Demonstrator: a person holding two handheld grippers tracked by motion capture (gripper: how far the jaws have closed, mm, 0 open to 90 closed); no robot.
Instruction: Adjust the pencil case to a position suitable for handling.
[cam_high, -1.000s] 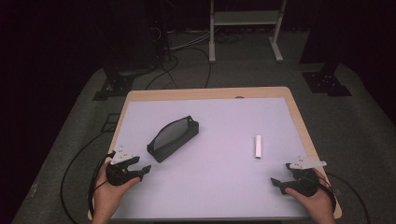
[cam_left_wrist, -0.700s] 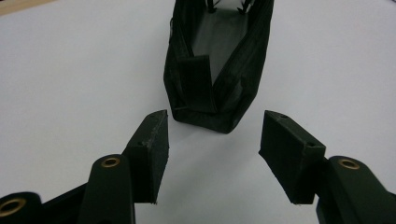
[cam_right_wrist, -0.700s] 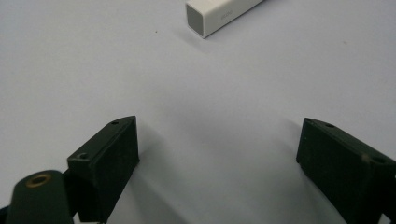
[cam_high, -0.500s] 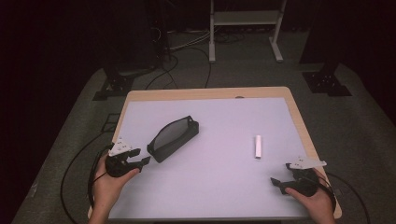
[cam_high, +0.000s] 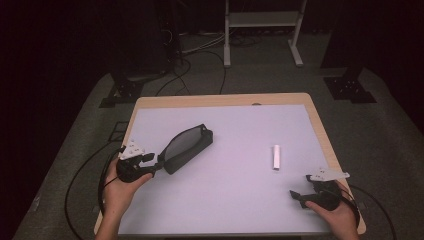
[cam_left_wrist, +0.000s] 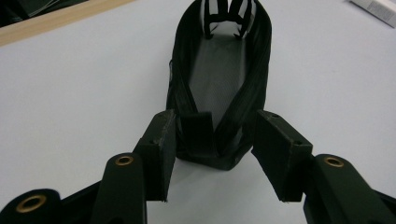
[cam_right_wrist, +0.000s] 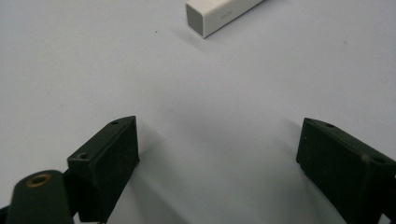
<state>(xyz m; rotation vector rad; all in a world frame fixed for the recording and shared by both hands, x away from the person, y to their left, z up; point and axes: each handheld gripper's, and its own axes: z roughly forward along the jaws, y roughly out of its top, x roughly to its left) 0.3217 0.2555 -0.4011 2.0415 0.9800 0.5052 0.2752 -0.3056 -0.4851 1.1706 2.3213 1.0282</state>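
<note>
The black mesh pouch (cam_high: 186, 148) lies slantwise on the left half of the surface (cam_high: 235, 200), its near end pointing toward the front left corner. The left gripper (cam_left_wrist: 215, 156) has just been closing its jaws; that near end sits between the pads, which do not yet press on it. The right gripper (cam_right_wrist: 217, 163) rests near the front right corner, jaws spread wide over bare surface. A white box (cam_high: 276, 157) lies just beyond it.
</note>
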